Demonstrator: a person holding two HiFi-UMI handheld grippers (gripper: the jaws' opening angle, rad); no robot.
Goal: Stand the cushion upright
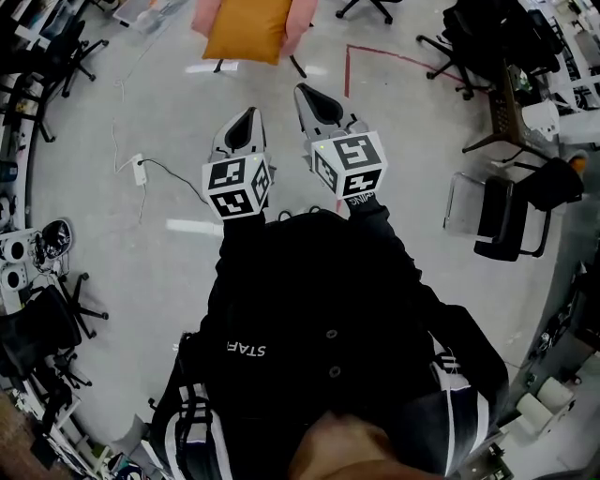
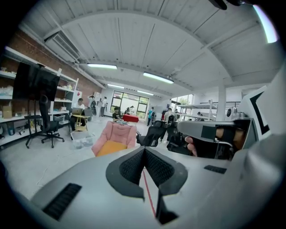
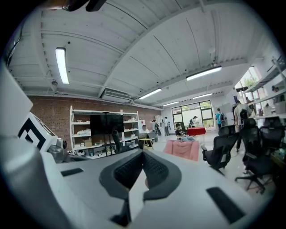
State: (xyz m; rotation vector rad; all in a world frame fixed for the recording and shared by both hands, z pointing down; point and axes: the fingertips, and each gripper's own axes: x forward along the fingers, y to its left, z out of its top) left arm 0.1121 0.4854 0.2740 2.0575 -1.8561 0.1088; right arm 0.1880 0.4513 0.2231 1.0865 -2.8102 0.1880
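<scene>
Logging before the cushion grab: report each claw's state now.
Left claw: closed, empty.
Right claw: closed, empty.

The left gripper point(image 1: 247, 114) and right gripper point(image 1: 306, 92) face the orange cushion point(image 1: 248, 28).

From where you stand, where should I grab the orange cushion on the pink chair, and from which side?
Probably the near edge, from the chair's open front: the orange cushion lies flat on the seat of the pink chair, backrest behind it. The left tongs and right tongs are shut and empty; open them first.
</scene>
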